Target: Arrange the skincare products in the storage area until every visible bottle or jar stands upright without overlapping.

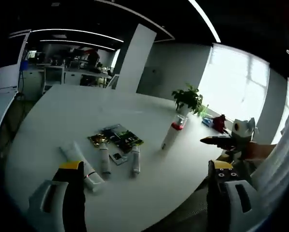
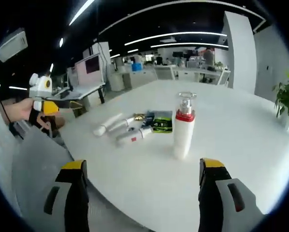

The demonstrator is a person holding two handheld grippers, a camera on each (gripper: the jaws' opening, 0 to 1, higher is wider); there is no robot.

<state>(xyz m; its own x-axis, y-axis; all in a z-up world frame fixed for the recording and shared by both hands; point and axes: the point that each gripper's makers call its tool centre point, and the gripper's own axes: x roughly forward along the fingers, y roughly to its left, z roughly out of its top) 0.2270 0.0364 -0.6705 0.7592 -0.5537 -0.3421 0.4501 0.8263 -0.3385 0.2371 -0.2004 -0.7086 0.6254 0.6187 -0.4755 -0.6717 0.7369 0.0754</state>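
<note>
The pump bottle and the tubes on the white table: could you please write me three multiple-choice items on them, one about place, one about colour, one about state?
1. In the right gripper view, where do the lying tubes sit relative to the pump bottle?
A. To its left
B. To its right
C. On top of it

2. What colour is the bottle's collar?
A. Green
B. Red
C. Blue

3. How are the right tongs?
A. Shut on the bottle
B. Shut on a tube
C. Open, holding nothing

Answers: 1 A, the tubes lie left of the bottle on the table; 2 B, a red band sits under the pump; 3 C, both jaws stand wide apart.
</note>
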